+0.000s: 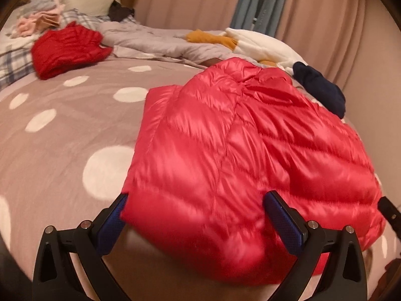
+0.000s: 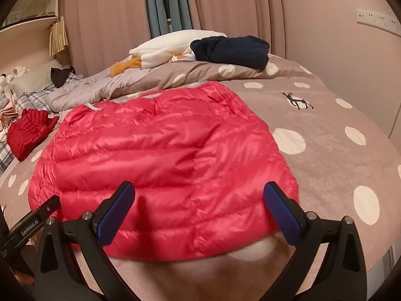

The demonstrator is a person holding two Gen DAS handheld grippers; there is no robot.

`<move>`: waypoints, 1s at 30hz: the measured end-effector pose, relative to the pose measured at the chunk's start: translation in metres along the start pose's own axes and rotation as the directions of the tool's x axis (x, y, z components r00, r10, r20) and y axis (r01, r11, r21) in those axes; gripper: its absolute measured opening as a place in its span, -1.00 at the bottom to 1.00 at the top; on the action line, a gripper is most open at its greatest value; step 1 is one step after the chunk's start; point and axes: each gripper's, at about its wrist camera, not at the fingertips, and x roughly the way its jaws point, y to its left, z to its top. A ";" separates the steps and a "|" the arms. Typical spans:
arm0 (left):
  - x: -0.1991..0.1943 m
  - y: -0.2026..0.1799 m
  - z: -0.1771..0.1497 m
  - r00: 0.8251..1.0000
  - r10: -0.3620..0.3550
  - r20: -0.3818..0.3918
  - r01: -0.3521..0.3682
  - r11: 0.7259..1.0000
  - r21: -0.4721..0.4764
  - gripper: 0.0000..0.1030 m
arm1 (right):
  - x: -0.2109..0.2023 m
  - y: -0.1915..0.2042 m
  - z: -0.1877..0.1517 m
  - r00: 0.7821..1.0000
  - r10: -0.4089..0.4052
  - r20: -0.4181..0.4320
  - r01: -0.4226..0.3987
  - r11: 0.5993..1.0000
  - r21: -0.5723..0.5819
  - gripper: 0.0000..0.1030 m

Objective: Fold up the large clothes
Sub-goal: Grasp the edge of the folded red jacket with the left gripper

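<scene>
Both the left gripper (image 1: 196,215) and right gripper (image 2: 199,205), fingers spread wide and holding nothing, hover at the near hem of the pink down jacket (image 2: 160,155) on the bed (image 2: 325,155); slick puffy fabric risks slipping or springing unfolded.

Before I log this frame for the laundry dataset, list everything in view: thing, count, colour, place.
Puffer jacket: one, bright pink-red, flat on the bed nearest the tongs.
Second quilted jacket: one, darker red, bunched at far left.
Bedspread: one, taupe with white dots and a deer motif, under everything.
Grey quilt: one, pale grey, rumpled across the far side.
Fleece garment: one, white, far edge by the curtains.
Mustard garment: one, orange-yellow, beside the white fleece.
Navy garment: one, dark blue, folded at far right.
Plaid fabric: blue-white, far left.
Curtains: pink, with a blue panel.
Left tongs: open, straddling the jacket's near edge.
Right tongs: open, over the near hem.
</scene>
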 end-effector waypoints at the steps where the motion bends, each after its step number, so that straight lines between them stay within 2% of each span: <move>1: 0.004 0.002 0.004 1.000 -0.016 -0.014 0.016 1.000 0.012 1.00 | 0.000 0.006 0.002 1.000 -0.024 0.003 0.024 1.000 -0.010 1.00; 5: 0.015 0.012 0.012 0.996 -0.073 -0.044 0.076 0.995 0.071 1.00 | -0.005 0.024 0.004 0.998 -0.057 0.017 0.058 0.998 0.000 0.99; 10: 0.020 0.021 0.016 0.992 -0.124 -0.022 0.125 0.990 0.069 1.00 | -0.004 0.051 0.003 0.997 -0.075 0.008 0.076 0.997 -0.031 0.99; 13: 0.018 0.035 0.015 0.989 -0.147 -0.025 0.147 0.989 -0.007 1.00 | 0.002 0.061 0.004 0.995 -0.092 0.023 0.094 0.993 -0.065 0.99; 17: 0.005 0.059 0.012 0.997 -0.076 0.021 0.078 0.988 -0.133 1.00 | 0.011 0.061 0.006 0.995 -0.093 0.024 0.094 0.994 -0.057 0.99; 20: 0.003 0.064 0.010 0.996 -0.092 -0.015 0.090 0.989 -0.121 1.00 | 0.011 0.051 0.006 0.998 -0.047 0.029 0.047 0.999 0.005 0.99; 23: -0.004 0.082 -0.004 0.987 -0.161 0.003 0.158 0.964 -0.216 1.00 | 0.014 0.044 0.002 1.000 -0.019 0.017 0.019 0.999 0.039 0.99; 25: -0.011 0.085 -0.009 0.982 -0.189 0.019 0.188 0.953 -0.238 0.99 | 0.015 0.039 -0.002 1.000 -0.005 0.012 0.004 0.999 0.046 0.99; 26: -0.014 0.086 -0.010 0.976 -0.215 0.023 0.214 0.943 -0.257 0.99 | 0.015 0.037 -0.003 1.000 -0.007 0.011 0.007 0.999 0.047 0.99; 27: -0.014 0.085 -0.011 0.959 -0.284 0.026 0.279 0.918 -0.282 0.99 | 0.015 0.034 -0.004 1.000 -0.012 0.014 0.011 0.999 0.050 0.99; 30: -0.005 0.076 -0.006 0.887 -0.462 0.020 0.445 0.841 -0.307 0.99 | 0.016 0.024 -0.006 1.000 -0.010 0.012 0.009 0.997 0.074 0.99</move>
